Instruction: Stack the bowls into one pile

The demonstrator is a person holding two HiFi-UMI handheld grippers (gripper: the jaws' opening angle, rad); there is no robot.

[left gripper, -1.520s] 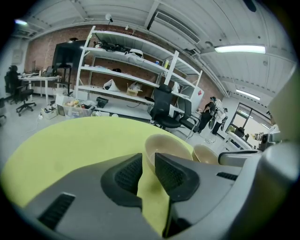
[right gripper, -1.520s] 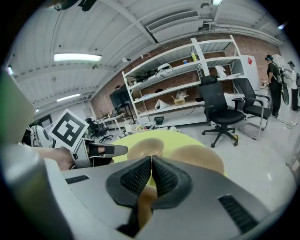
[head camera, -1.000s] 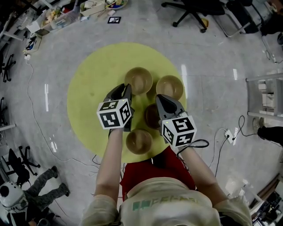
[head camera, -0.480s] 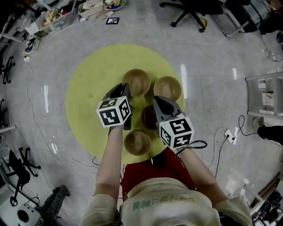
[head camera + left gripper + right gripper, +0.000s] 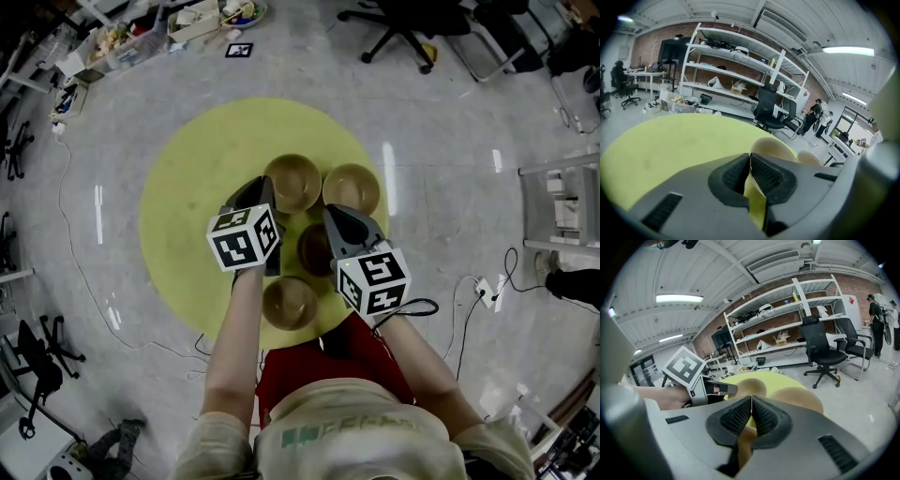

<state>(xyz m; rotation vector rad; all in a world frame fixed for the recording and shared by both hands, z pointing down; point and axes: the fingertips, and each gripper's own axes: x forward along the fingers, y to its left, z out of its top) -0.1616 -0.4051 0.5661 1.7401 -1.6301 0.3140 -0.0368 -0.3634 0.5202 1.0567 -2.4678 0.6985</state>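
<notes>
Four wooden bowls stand apart on the round yellow table (image 5: 183,211): a far-left bowl (image 5: 293,181), a far-right bowl (image 5: 352,187), a darker middle bowl (image 5: 313,248) and a near bowl (image 5: 290,302). My left gripper (image 5: 266,185) hangs shut and empty by the near-left rim of the far-left bowl (image 5: 771,146). My right gripper (image 5: 331,212) is shut and empty between the far-right bowl (image 5: 799,398) and the middle bowl. From the right gripper view (image 5: 751,399) I see the left gripper (image 5: 710,389) beside the far-left bowl (image 5: 751,379).
Office chairs (image 5: 403,33) stand on the grey floor beyond the table. Cluttered boxes (image 5: 141,37) lie at the far left, a metal rack (image 5: 562,211) at the right. Cables (image 5: 473,291) run over the floor. Shelving (image 5: 736,70) lines the brick wall.
Both grippers keep their places over the bowls, still shut; the view has shifted slightly. A person at the bottom left has walked out of view.
</notes>
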